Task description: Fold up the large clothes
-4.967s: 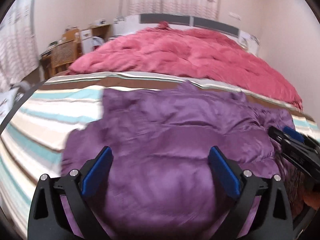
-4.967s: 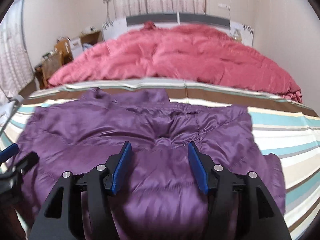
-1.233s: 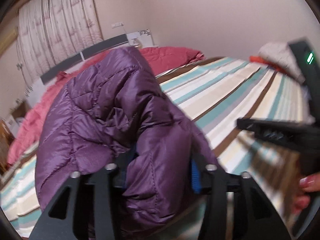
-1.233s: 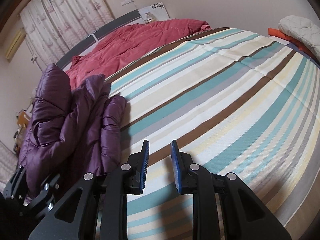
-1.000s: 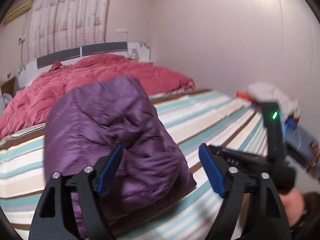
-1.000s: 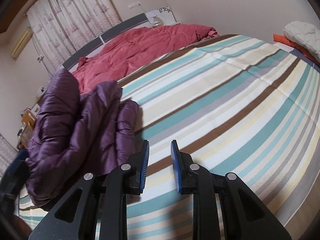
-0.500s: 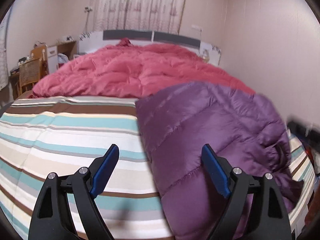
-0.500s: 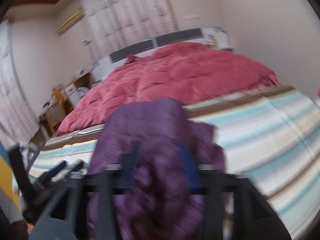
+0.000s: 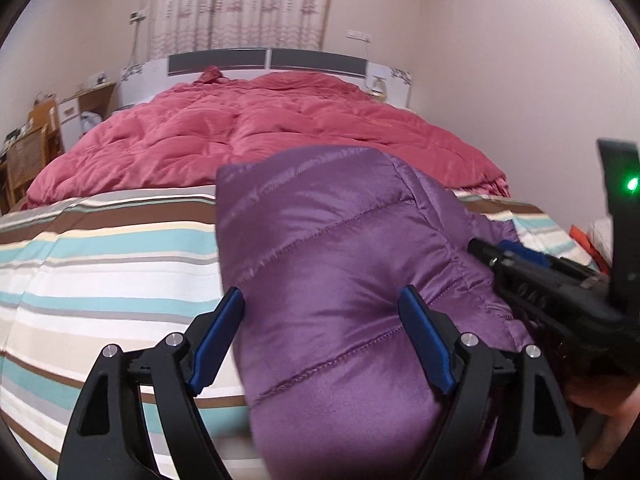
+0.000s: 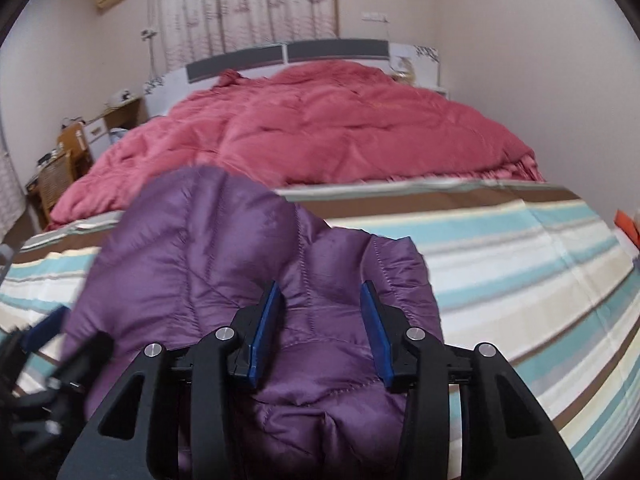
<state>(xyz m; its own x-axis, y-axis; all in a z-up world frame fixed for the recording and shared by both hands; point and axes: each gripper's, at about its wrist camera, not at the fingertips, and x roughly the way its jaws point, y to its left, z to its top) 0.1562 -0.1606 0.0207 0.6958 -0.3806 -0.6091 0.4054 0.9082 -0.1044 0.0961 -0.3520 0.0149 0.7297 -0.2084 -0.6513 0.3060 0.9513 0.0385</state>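
A purple quilted down jacket lies folded into a thick bundle on the striped bed cover. My left gripper is open, its blue pads on either side of the bundle's near end, just above it. The right gripper's black body shows at the right of the left wrist view, against the bundle's right side. In the right wrist view the jacket lies under my open right gripper. The left gripper shows blurred at the lower left there.
A red quilt covers the far half of the bed up to the headboard. A wooden chair and a desk stand at the left wall. An orange item lies at the bed's right edge.
The left gripper let go of the lifted jacket, which now lies folded on the bed. Both grippers have swung back over the bundle; the right gripper's jaws have opened wider.
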